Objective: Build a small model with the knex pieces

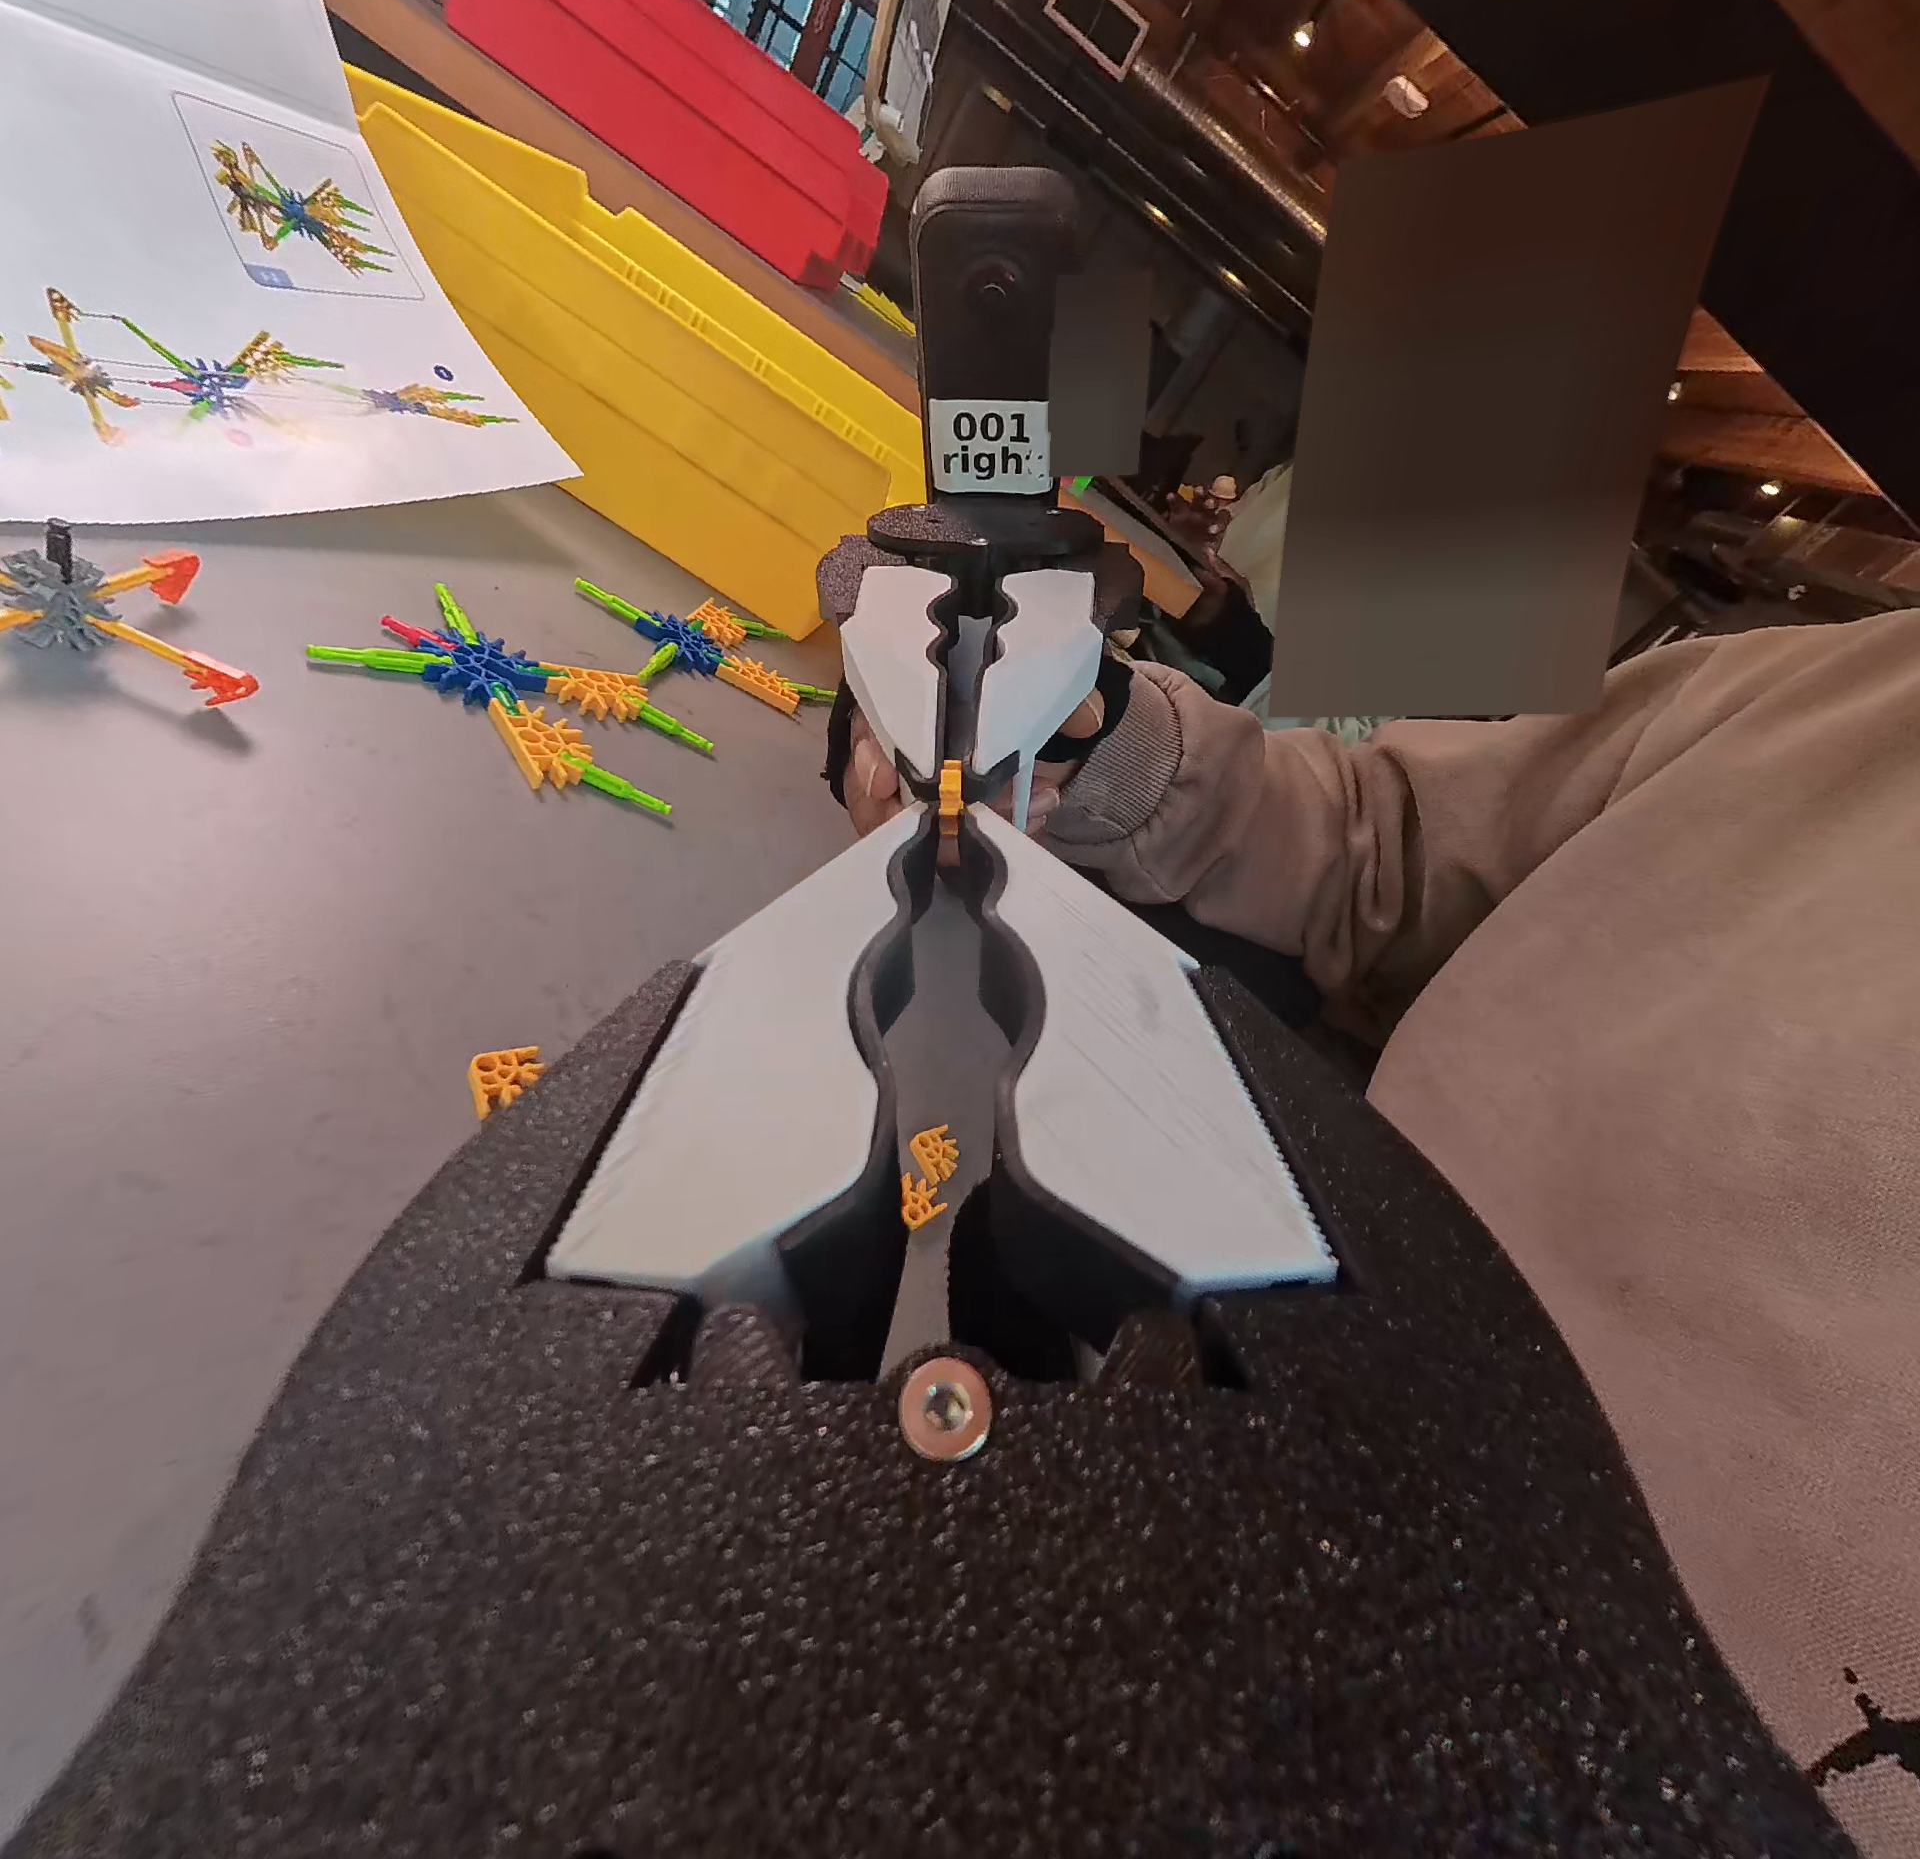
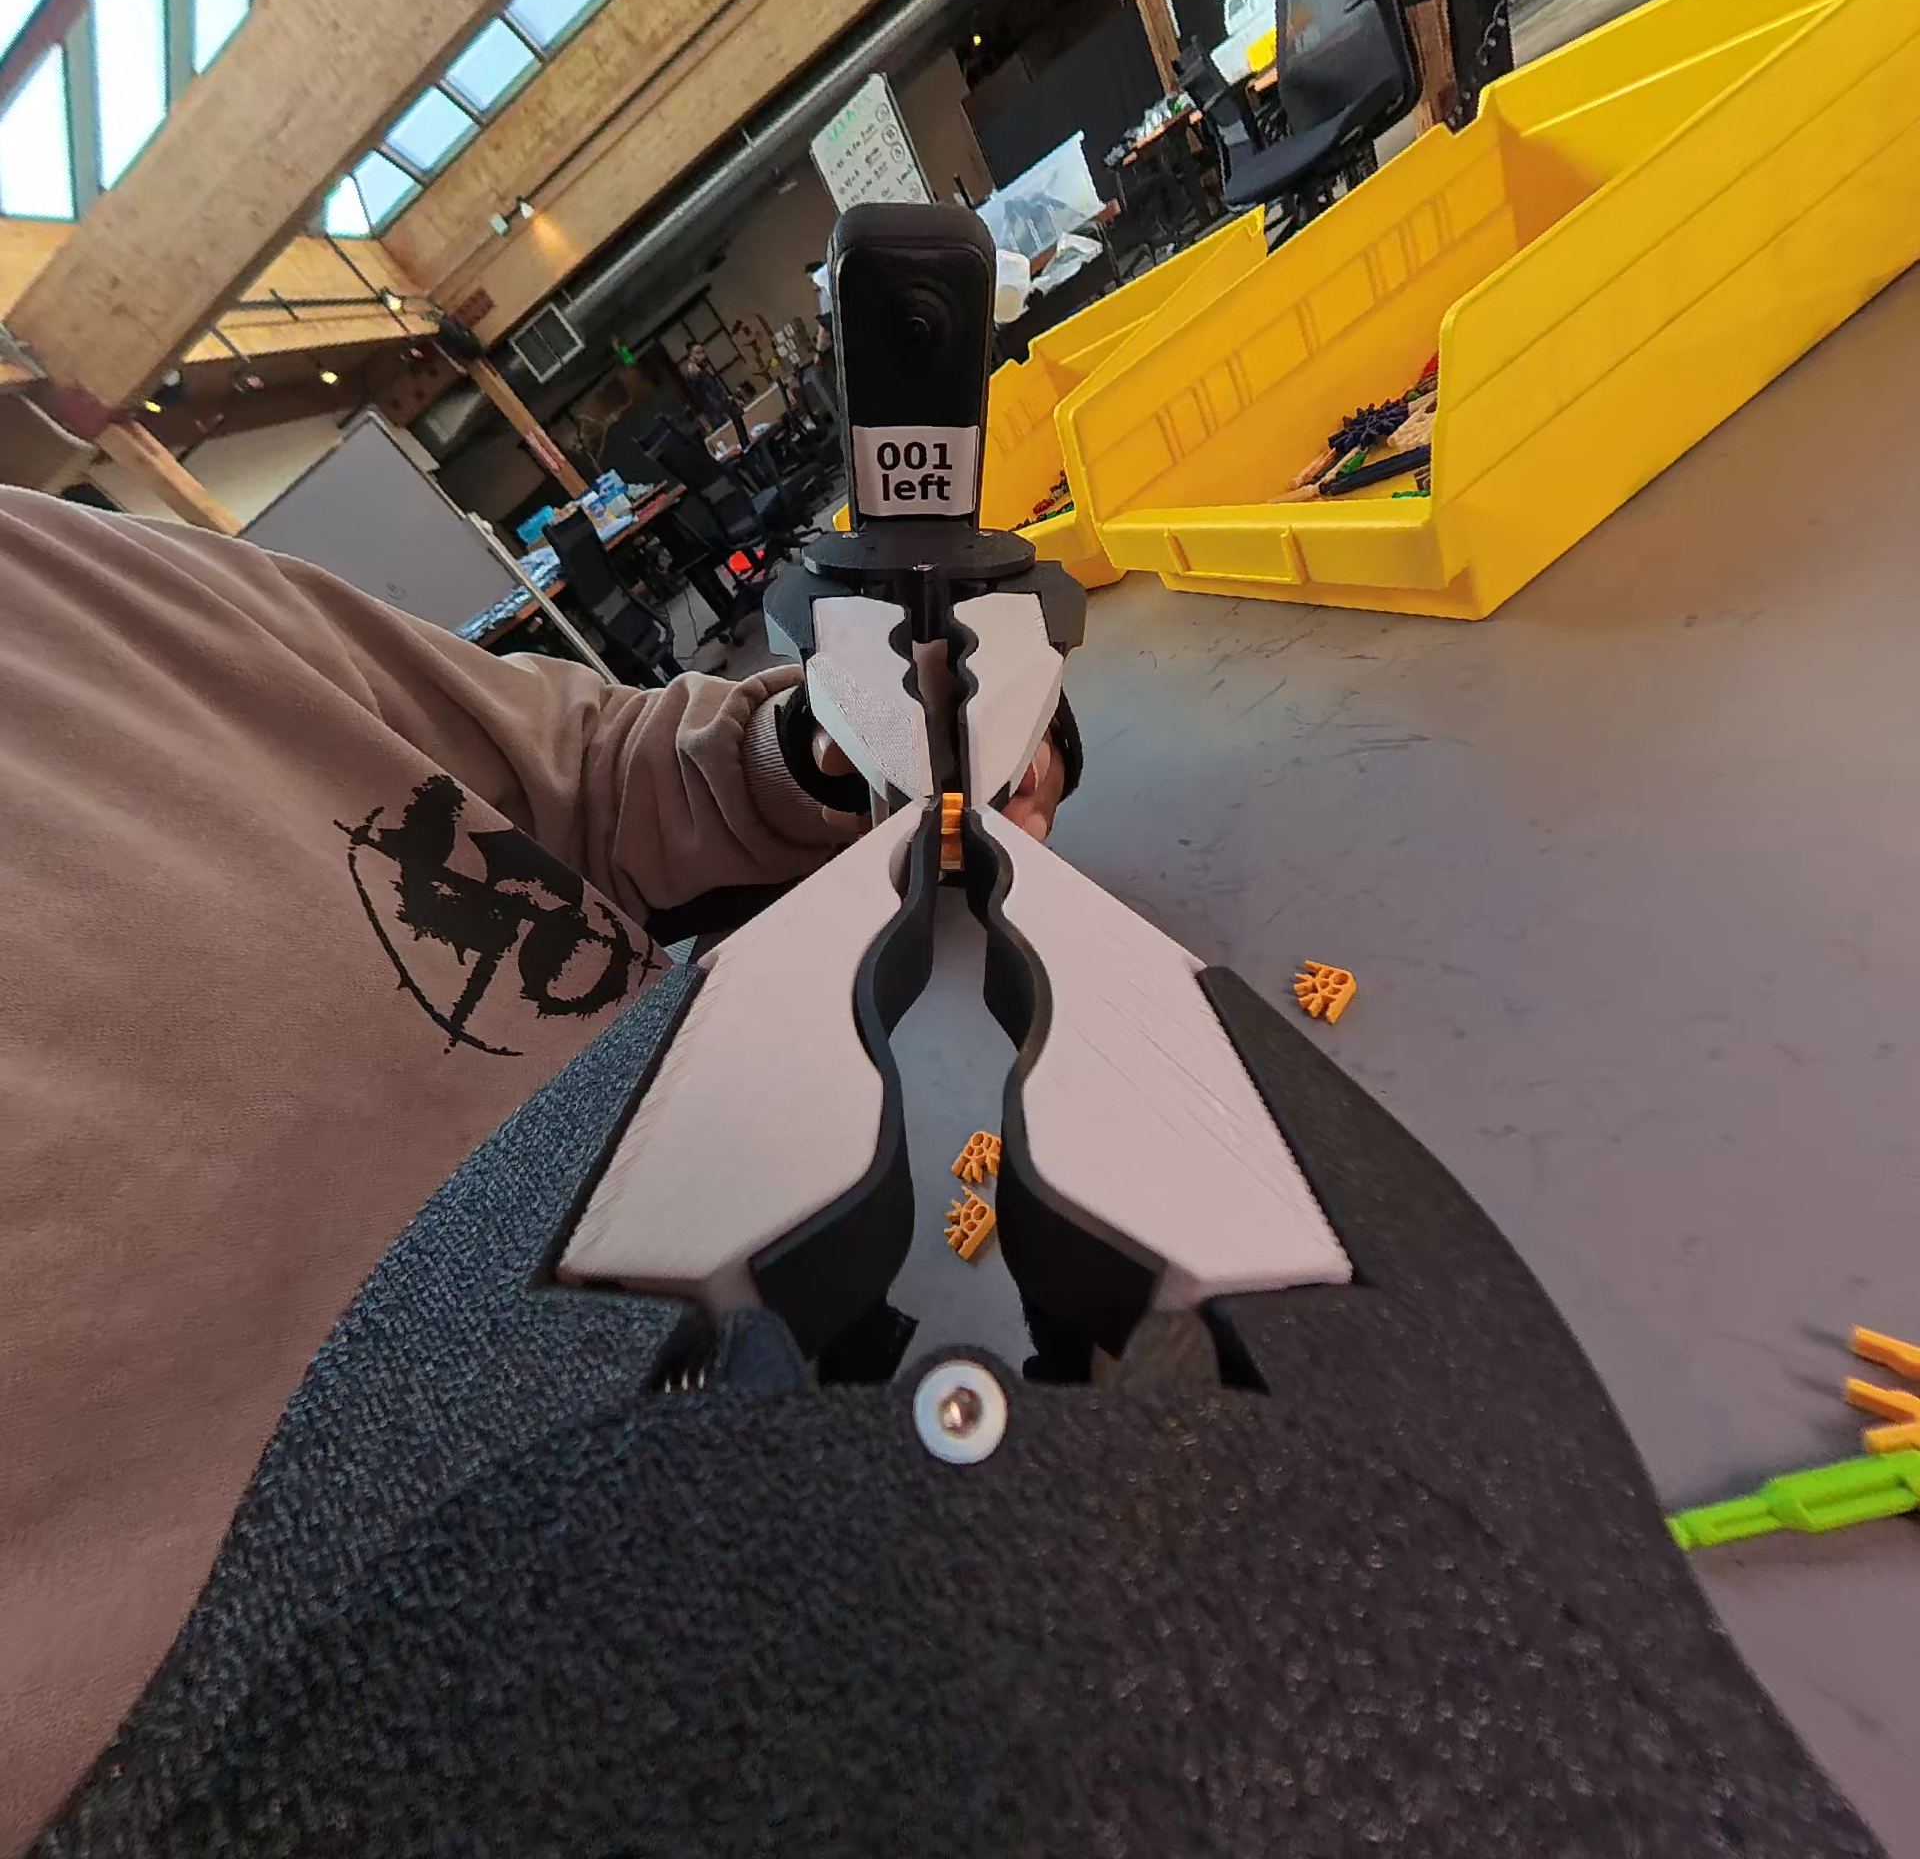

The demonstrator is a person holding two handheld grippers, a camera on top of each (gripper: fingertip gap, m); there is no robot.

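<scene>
A small orange plastic connector piece (image 1: 950, 786) sits pinched at the meeting tips of both grippers, raised above the grey tabletop (image 1: 260, 978). The left gripper (image 1: 948, 822), with pale grey fingers (image 1: 769, 1061) lined in black along their wavy inner edges, is closed on the near end of the piece; the right gripper (image 1: 951, 770) faces it tip to tip, its own fingers clenched on the far end, held by a hand (image 1: 883, 760) in a black fingerless glove coming out of a tan sleeve (image 1: 1351, 801). The right wrist view shows the same grip from the other side: the orange piece (image 2: 951, 822) is clamped by the right gripper (image 2: 948, 833) in the foreground and by the left gripper (image 2: 951, 801) beyond it. On the table below the fingers lie two loose orange fan-shaped connectors (image 1: 928, 1175), with a third orange connector (image 1: 504, 1077) just off to the side. Farther out lies a built cluster of blue hubs with green rods and orange connectors (image 1: 540, 682), and near it a grey hub with yellow rods ending in red-orange tips (image 1: 104, 614). A white printed instruction sheet (image 1: 208, 282) curls up behind these, next to long yellow plastic bins (image 1: 665, 386) and a red bin (image 1: 665, 84). In the right wrist view one yellow bin (image 2: 1455, 438) holds mixed building pieces, and a green rod (image 2: 1797, 1508) lies at the table's edge.
</scene>
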